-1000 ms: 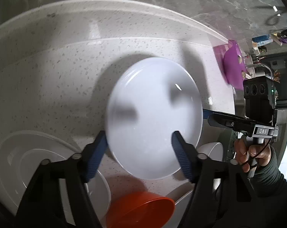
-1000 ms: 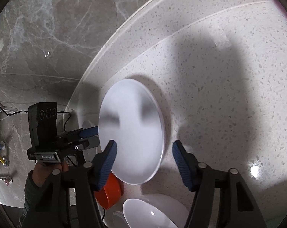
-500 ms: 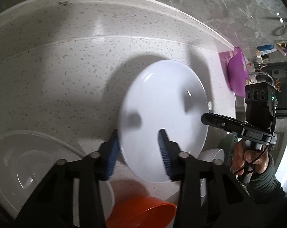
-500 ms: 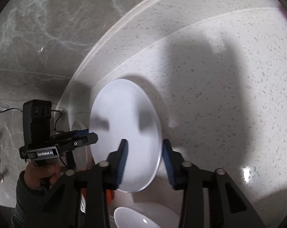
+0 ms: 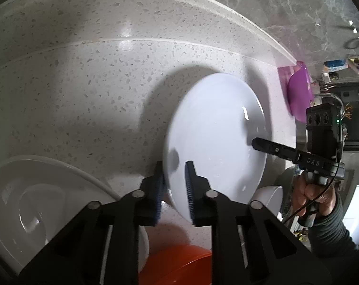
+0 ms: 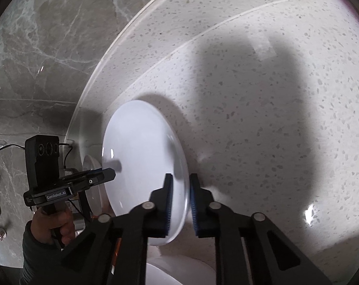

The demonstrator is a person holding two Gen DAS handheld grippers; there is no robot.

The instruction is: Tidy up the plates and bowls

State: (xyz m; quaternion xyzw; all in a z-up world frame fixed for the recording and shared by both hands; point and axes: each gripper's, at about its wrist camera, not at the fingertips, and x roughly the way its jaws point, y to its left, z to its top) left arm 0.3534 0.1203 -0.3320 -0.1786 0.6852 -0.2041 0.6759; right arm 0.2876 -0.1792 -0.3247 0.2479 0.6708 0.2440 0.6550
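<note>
A white plate (image 5: 215, 142) is held tilted on edge above the speckled countertop (image 5: 84, 90), gripped from opposite sides by both tools. The left gripper (image 5: 174, 185) is clenched on the plate's rim at about 7 o'clock in the left wrist view, one blue pad on each face. The right gripper (image 6: 180, 201) is likewise clamped on the rim, at about 5 o'clock of the plate (image 6: 141, 166) in the right wrist view.

In the left wrist view, a stack of white dishes (image 5: 37, 201) lies at 8 o'clock, an orange bowl (image 5: 179, 266) at 6 o'clock below the gripper, and a purple bowl (image 5: 299, 95) at 2 o'clock near the grey marbled wall (image 5: 298, 11).
</note>
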